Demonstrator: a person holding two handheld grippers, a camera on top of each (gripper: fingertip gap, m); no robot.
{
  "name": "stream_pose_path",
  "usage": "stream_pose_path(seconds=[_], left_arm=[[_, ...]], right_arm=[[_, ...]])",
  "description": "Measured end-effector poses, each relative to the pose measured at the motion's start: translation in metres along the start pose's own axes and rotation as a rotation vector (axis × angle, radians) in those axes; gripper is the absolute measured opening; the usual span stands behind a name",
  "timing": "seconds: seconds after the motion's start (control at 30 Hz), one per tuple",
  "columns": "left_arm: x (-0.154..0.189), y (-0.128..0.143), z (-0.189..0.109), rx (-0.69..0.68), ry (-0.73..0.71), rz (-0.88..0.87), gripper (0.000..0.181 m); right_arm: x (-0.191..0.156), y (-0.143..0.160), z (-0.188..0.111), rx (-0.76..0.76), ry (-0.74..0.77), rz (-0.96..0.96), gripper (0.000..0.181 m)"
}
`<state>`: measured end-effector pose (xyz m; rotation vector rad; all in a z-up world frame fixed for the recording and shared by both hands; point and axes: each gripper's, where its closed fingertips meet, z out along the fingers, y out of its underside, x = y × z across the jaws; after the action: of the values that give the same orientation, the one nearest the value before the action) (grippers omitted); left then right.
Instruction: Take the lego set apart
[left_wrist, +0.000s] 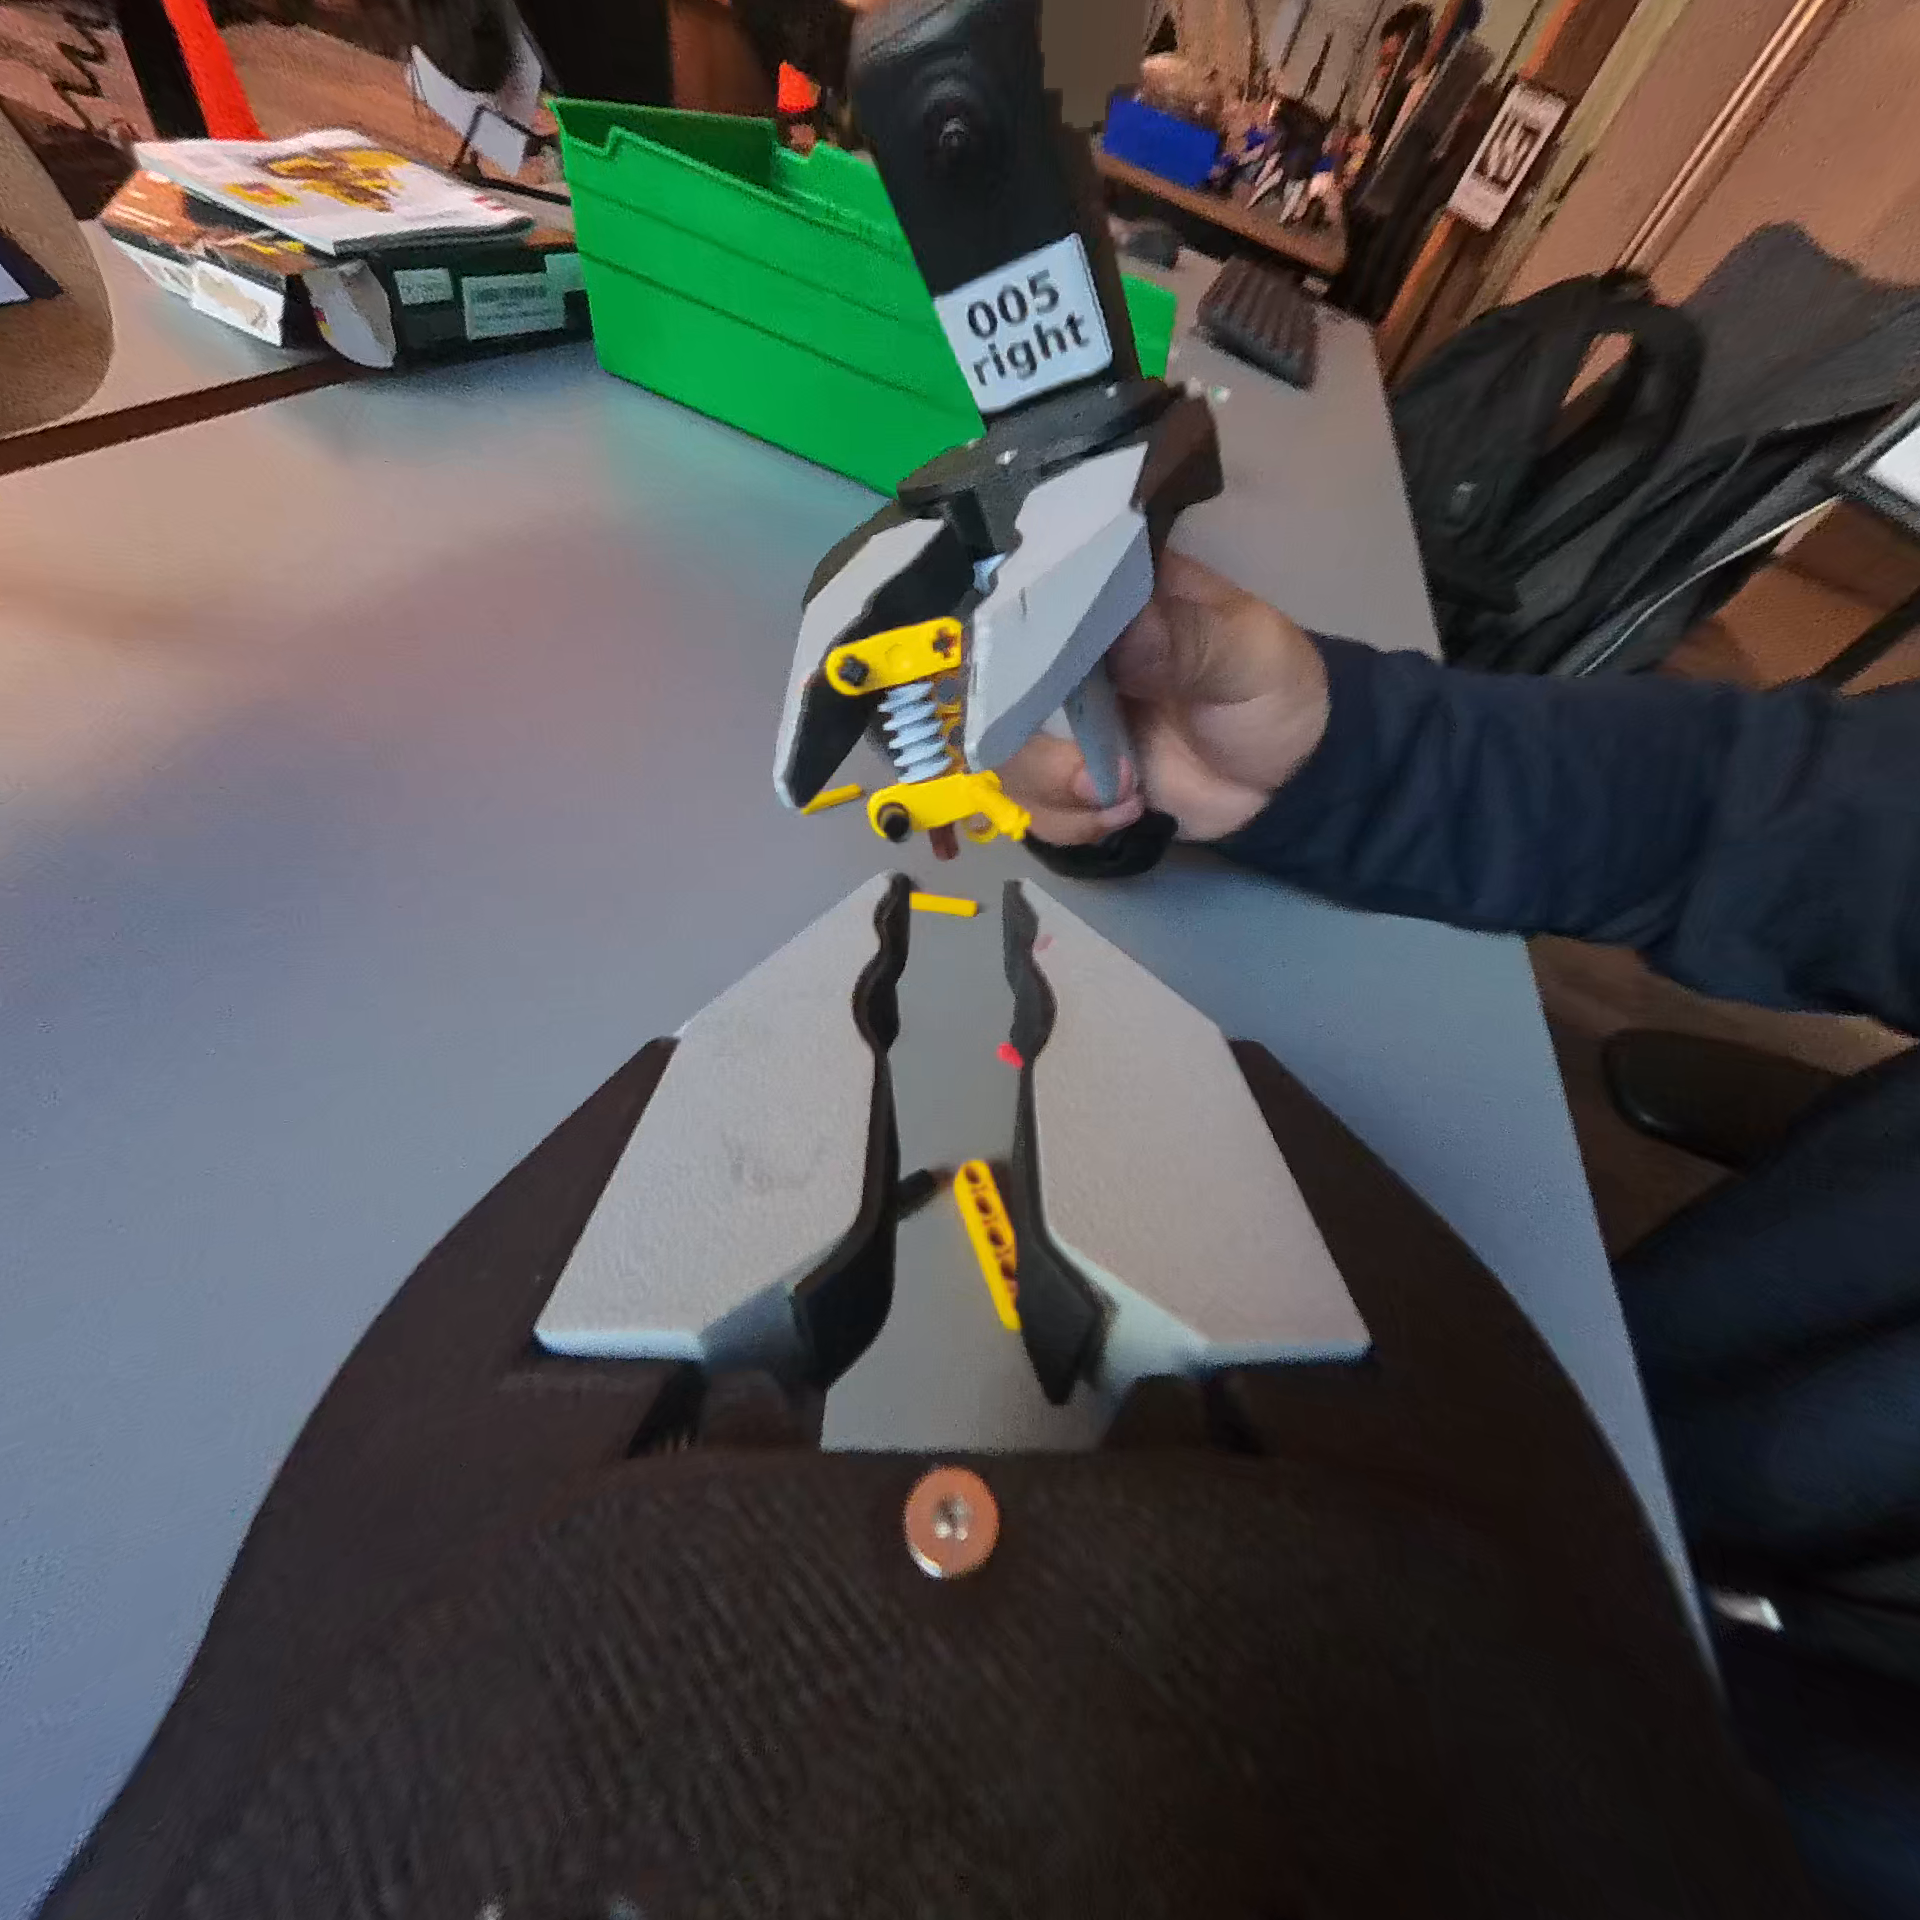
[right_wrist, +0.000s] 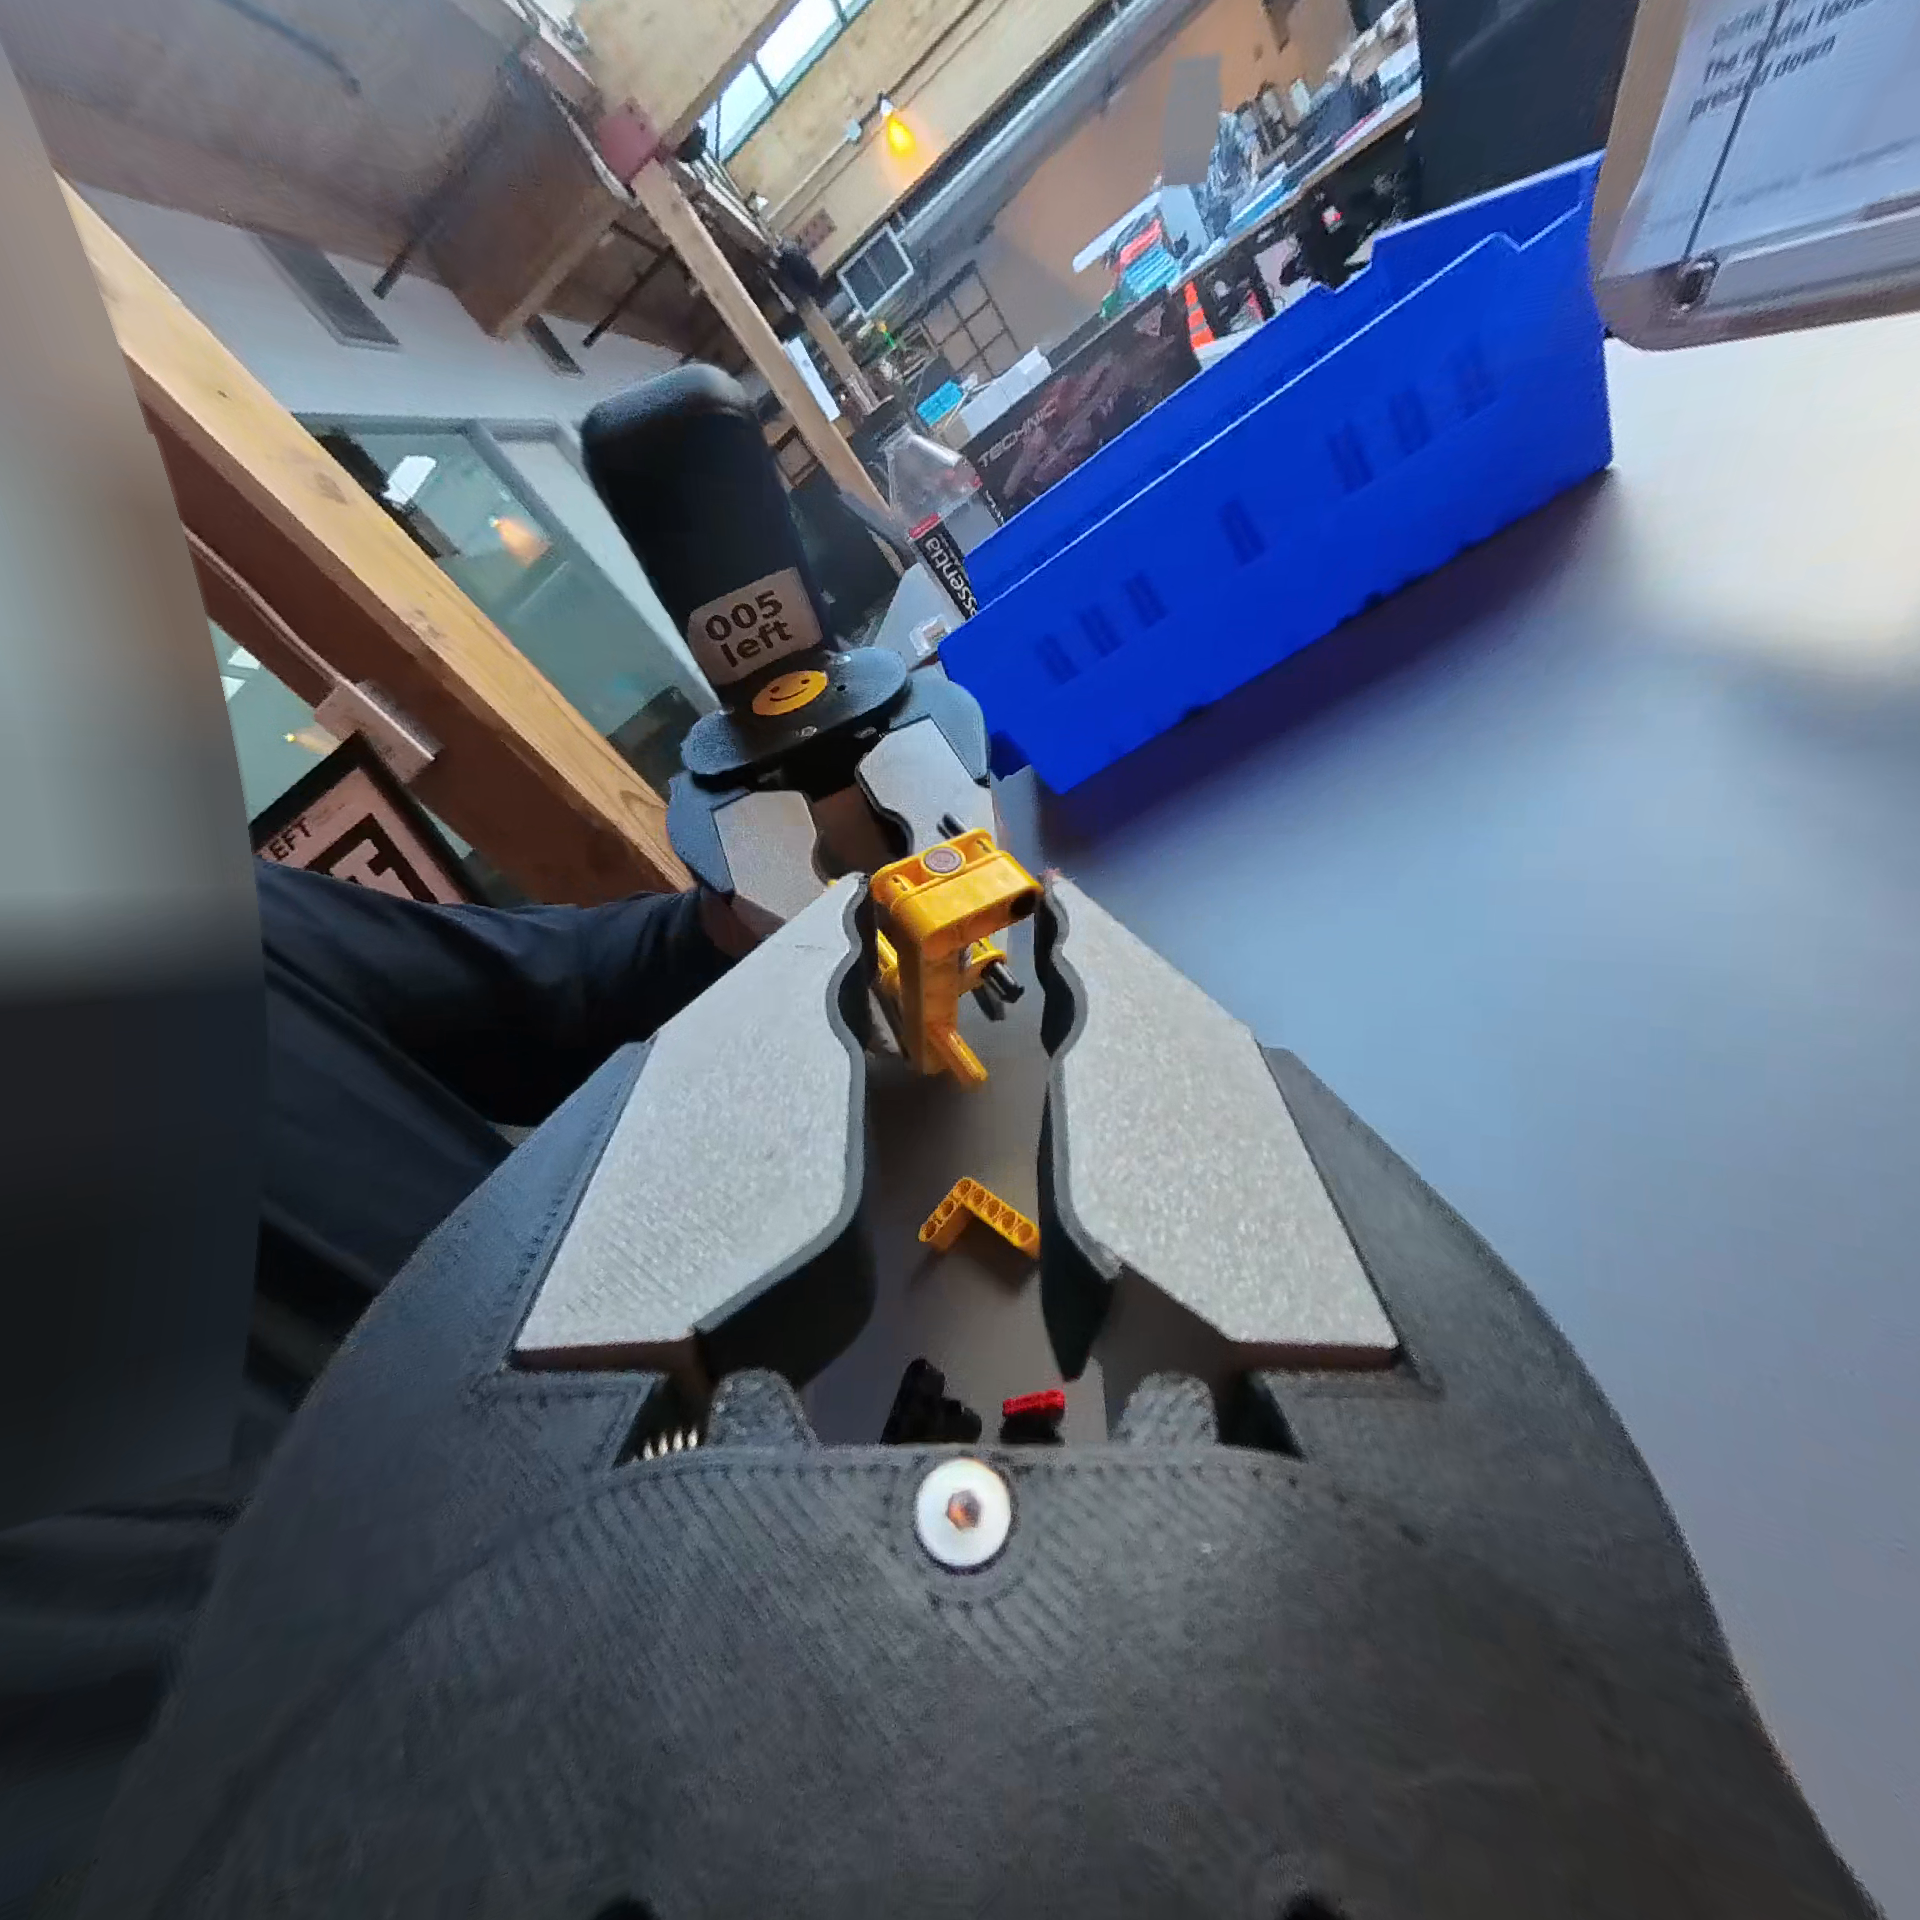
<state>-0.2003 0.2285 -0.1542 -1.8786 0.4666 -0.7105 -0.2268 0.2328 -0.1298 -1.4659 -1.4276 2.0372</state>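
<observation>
Lego assembly (left_wrist: 920, 727), yellow with grey spring: clamped in right gripper (right_wrist: 951, 914) jaws, above bench (left_wrist: 416, 727). Left gripper (left_wrist: 956, 904): jaws parted, empty, just below. Loose L-beam (right_wrist: 982, 1216) on bench. Advice: close on lower yellow arm (left_wrist: 935, 805), pull straight.

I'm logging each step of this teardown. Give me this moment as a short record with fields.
right gripper: shut on the yellow lego assembly, held above the table
left gripper: open, holding nothing
assembly: yellow beams with a pale spring between them
loose parts: yellow L-shaped beam, small yellow pin, red piece, all on the grey table
bins: green bin; blue bin
</observation>
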Motion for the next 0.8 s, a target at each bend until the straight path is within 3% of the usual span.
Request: stream_pose_path(seconds=[0.17, 0.47, 0.5, 0.57, 0.6, 0.67, 0.8], left_arm=[[0.0, -0.007, -0.004, 0.06, 0.039, -0.063, 0.003], [-0.007, -0.013, -0.01, 0.111, 0.009, -0.109, 0.001], [-0.007, -0.009, -0.009, 0.084, -0.004, -0.1, 0.0], [-0.007, 0.016, 0.001, -0.043, -0.028, -0.05, 0.0], [-0.002, 0.018, 0.005, -0.036, 0.006, -0.05, 0.0], [0.012, 0.018, 0.013, -0.047, 0.127, -0.12, 0.0], [-0.001, 0.025, 0.019, -0.095, 0.029, -0.018, 0.0]], right_arm=[[-0.004, 0.002, 0.005, 0.015, -0.014, -0.006, 0.027], [0.003, -0.007, 0.001, 0.089, 0.083, 0.012, 0.025], [0.006, -0.014, -0.003, 0.136, 0.121, -0.005, 0.026], [0.007, -0.057, -0.042, 0.383, 0.136, 0.014, 0.024], [0.005, -0.068, -0.06, 0.433, 0.115, 0.02, 0.024], [0.005, -0.067, -0.076, 0.395, 0.07, 0.044, 0.025], [0.004, -0.055, -0.065, 0.321, -0.01, 0.141, 0.026]])
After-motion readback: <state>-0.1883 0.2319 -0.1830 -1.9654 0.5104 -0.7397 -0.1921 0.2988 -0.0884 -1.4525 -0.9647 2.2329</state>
